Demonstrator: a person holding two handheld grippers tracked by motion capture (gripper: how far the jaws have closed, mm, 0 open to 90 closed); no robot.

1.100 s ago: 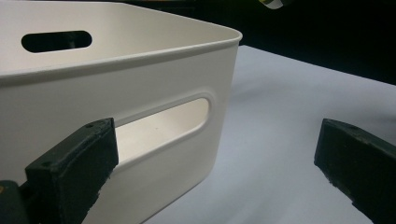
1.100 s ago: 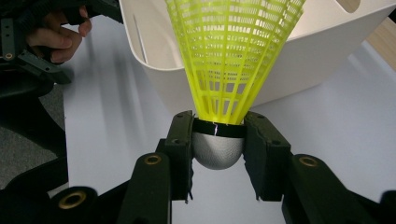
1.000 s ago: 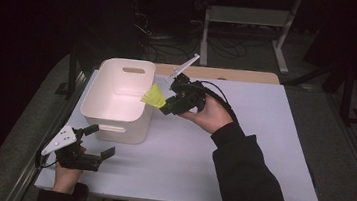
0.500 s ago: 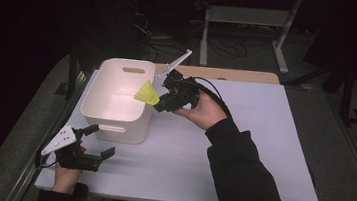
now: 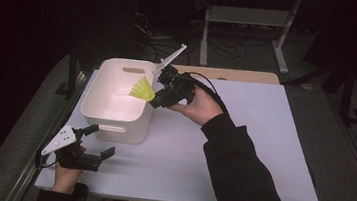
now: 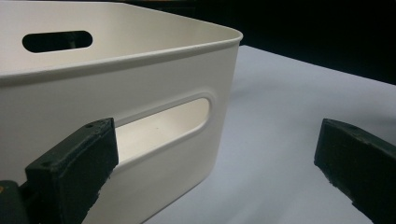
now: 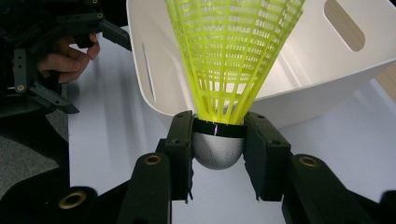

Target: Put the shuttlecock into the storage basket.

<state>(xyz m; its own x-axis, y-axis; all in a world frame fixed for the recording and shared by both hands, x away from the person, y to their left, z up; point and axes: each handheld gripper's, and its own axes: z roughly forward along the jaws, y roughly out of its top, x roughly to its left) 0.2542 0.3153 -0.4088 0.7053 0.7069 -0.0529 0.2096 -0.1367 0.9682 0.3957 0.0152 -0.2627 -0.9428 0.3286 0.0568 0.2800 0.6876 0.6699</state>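
A yellow shuttlecock (image 5: 142,89) with a mesh skirt (image 7: 233,56) and a grey rounded cork is held over the right rim of a white bin (image 5: 109,118). My right gripper (image 5: 156,100) is shut on the cork, one pad on each side (image 7: 218,144), with the skirt pointing away toward the bin's inside (image 7: 317,70). My left gripper (image 5: 102,139) rests on the table at the bin's near left corner. Its jaws stand wide open (image 6: 210,158) with nothing between them, facing the bin's near wall and its handle slot (image 6: 163,121).
The bin sits at the left back of a pale table mat (image 5: 241,152). A wooden strip (image 5: 239,75) runs along the mat's far edge. A metal frame (image 5: 245,17) and cables lie on the dark floor beyond. A white arm (image 5: 170,59) sticks up from the right gripper.
My right gripper has edged left and slightly away with the shuttlecock, bringing its skirt over the bin's right rim. The left gripper has stayed put.
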